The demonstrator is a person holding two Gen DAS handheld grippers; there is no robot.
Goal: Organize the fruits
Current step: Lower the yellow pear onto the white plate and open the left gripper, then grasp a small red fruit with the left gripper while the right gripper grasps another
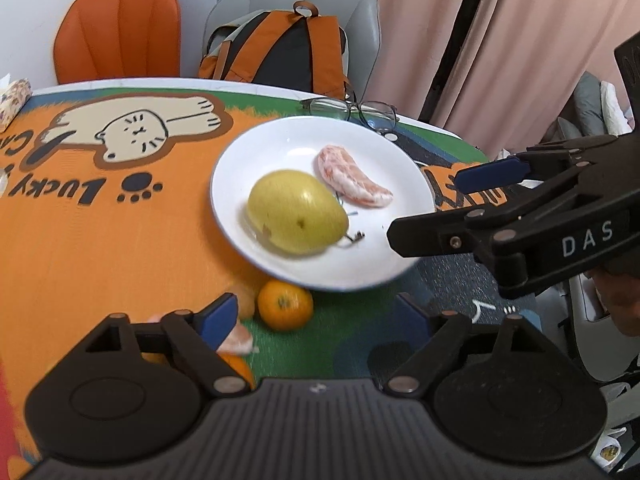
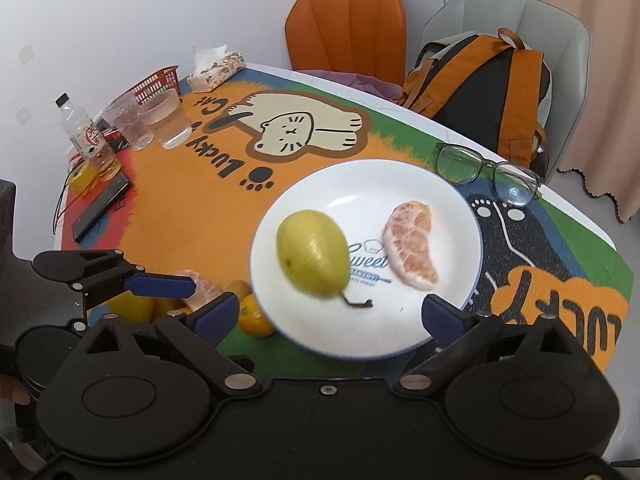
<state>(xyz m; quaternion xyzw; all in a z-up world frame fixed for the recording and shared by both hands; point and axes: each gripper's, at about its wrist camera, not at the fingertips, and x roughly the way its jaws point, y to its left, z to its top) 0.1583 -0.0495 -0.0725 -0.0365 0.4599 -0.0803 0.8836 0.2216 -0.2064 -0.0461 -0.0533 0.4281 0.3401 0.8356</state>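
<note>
A: Where is the fruit?
B: A pear [image 2: 313,259] and a peeled citrus piece [image 2: 412,249] lie apart on the white plate [image 2: 360,184]. A mandarin [image 1: 285,306] sits on the table mat [image 1: 100,248] just beside the plate's near rim; more peeled segments [image 2: 202,286] lie left of it.
A: Grippers?
B: Left gripper [image 1: 316,320] spread wide, nothing between its fingers. Right gripper [image 2: 330,314] also spread wide, empty, hanging over the plate's near edge.
A: Anything else?
B: Glasses [image 2: 486,170] lie beyond the plate.

Behind the table [image 2: 400,106] stand an orange chair [image 2: 348,28] and a grey chair [image 2: 516,12] against a white wall [image 2: 140,12]; pink curtains [image 1: 460,32] hang at the right.
</note>
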